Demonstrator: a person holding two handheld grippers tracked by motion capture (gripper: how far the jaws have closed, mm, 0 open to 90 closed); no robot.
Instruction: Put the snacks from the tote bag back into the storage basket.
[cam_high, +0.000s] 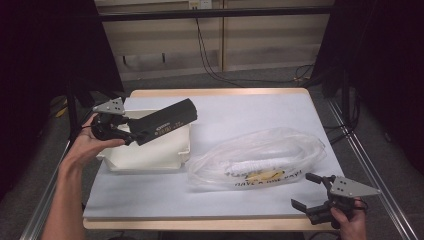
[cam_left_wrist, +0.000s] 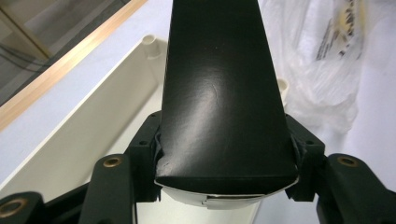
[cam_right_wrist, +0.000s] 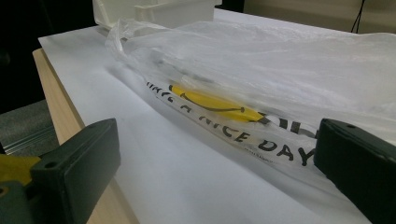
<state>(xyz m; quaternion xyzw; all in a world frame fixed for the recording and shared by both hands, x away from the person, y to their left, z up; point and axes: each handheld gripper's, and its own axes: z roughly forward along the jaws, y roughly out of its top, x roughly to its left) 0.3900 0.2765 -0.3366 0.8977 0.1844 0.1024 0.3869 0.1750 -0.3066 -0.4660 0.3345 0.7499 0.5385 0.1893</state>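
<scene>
- A long black box is clamped at one short end by the left hand-held gripper, at the left side of the tabletop.
- In the high view the box's long axis is seen to run from lower left to upper right: the gripped end lies low and to the left, and the free end points up and to the right, toward the far middle of the tabletop.
- The box is held above a white tray, over the tray's far half, with its free end reaching past the tray's far right corner.
- In the left gripper view the black box is seen stretching straight away from the camera, in line with the jaws; a jaw is pressed against each long side near the close end, and a pale underside is glimpsed at that end.
- The white tray is seen below and to the left of the box there, with a plastic bag to the right.
- The plastic bag lies on the tabletop just right of the tray, its long axis roughly left to right; black lettering and a yellow mark are printed on it.
- The right hand-held gripper is held at the near right edge of the tabletop, jaws spread apart and empty, pointing toward the bag and close to its near edge.
</scene>
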